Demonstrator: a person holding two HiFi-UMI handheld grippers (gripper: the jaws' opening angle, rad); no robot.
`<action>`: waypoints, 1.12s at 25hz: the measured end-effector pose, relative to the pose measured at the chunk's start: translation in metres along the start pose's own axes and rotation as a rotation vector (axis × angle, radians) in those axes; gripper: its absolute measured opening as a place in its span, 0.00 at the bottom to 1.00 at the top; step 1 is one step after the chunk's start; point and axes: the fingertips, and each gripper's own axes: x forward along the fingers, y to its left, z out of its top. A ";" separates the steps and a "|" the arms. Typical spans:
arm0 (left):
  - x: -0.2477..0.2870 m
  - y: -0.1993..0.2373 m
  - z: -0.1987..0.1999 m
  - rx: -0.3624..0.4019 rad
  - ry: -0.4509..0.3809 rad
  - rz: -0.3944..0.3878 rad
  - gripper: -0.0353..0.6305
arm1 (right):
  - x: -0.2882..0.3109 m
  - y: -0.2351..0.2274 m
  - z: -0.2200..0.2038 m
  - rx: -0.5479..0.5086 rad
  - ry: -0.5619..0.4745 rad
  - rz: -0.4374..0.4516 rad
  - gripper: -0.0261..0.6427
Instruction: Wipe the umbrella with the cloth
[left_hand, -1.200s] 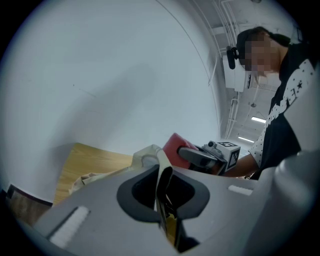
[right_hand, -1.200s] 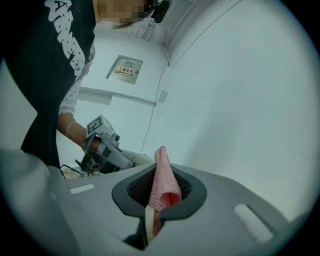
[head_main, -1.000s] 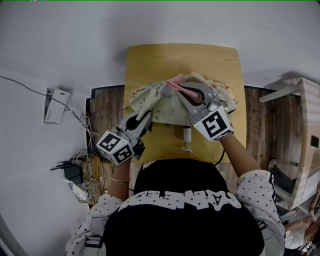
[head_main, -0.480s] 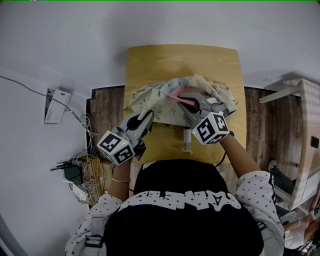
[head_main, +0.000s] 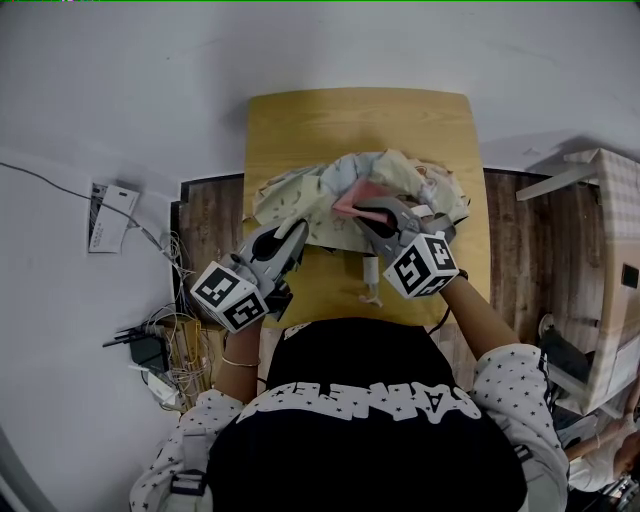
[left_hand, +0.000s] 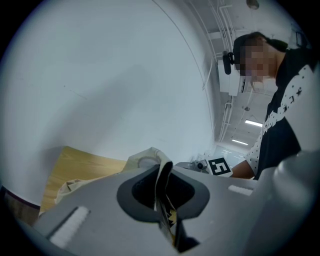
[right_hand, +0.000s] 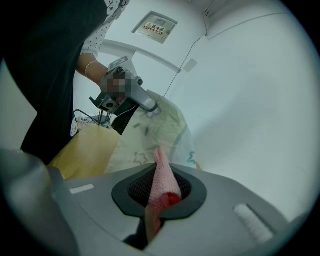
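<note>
You are mid-wipe: your left gripper (head_main: 293, 235) pinches the umbrella (head_main: 310, 200) edge at the middle of the tabletop (head_main: 350, 125), and your right gripper (head_main: 375, 213) clamps the pink cloth (head_main: 350, 197) on it. Next, drag the cloth across the fabric — pressing lightly.

a wooden table (head_main: 300, 130) is set against a white wall (head_main: 120, 80). dark wood floor (head_main: 210, 215) is seen on both sides of it. a tangle of cables (head_main: 165, 335) is piled on the floor at the left, and a cardboard box (head_main: 610, 290) is placed at the right. ceiling lights (left_hand: 254, 123) are seen lit in the left gripper view.
</note>
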 end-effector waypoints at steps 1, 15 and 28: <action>0.001 -0.002 0.001 0.002 -0.002 -0.006 0.07 | -0.001 0.001 0.000 0.002 -0.002 0.002 0.09; 0.031 -0.038 0.010 0.008 -0.015 -0.108 0.07 | -0.025 0.018 -0.008 0.036 -0.016 0.040 0.09; 0.076 -0.075 -0.011 0.069 0.083 -0.189 0.07 | -0.056 0.004 -0.016 0.162 -0.047 -0.036 0.09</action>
